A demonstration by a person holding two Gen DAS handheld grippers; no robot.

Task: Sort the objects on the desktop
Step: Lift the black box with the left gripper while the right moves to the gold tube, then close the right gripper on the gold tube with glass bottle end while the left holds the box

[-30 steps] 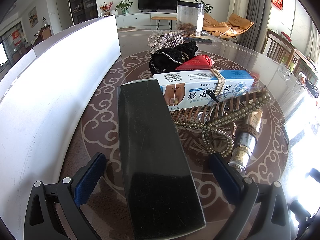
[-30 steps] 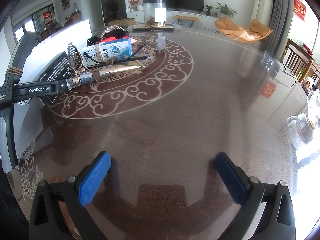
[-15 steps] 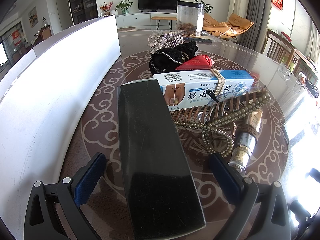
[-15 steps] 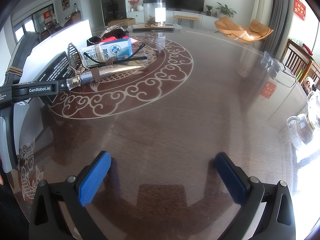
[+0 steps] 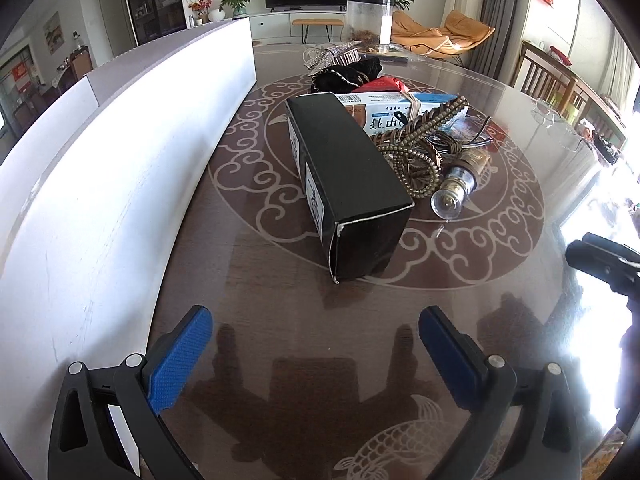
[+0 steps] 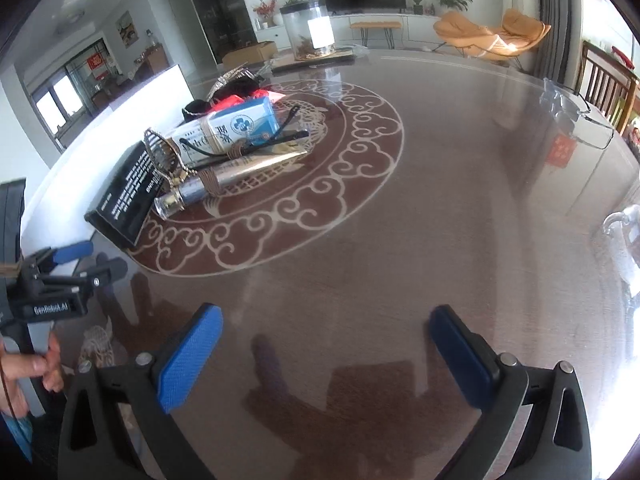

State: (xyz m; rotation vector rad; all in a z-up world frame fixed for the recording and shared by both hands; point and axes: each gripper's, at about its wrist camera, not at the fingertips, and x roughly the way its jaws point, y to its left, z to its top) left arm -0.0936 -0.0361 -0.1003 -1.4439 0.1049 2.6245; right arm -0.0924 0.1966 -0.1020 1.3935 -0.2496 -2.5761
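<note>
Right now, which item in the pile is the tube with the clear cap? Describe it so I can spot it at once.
Start at the round scroll pattern in the middle of the table. A long black box lies on it, with a beaded comb beside it. The tube lies under that comb: metallic silver-gold, brown cord around its neck, clear cap toward the grippers.

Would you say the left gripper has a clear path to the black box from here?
Probably yes: the left gripper is open, and only bare table lies between it and the near end of the black box.
</note>
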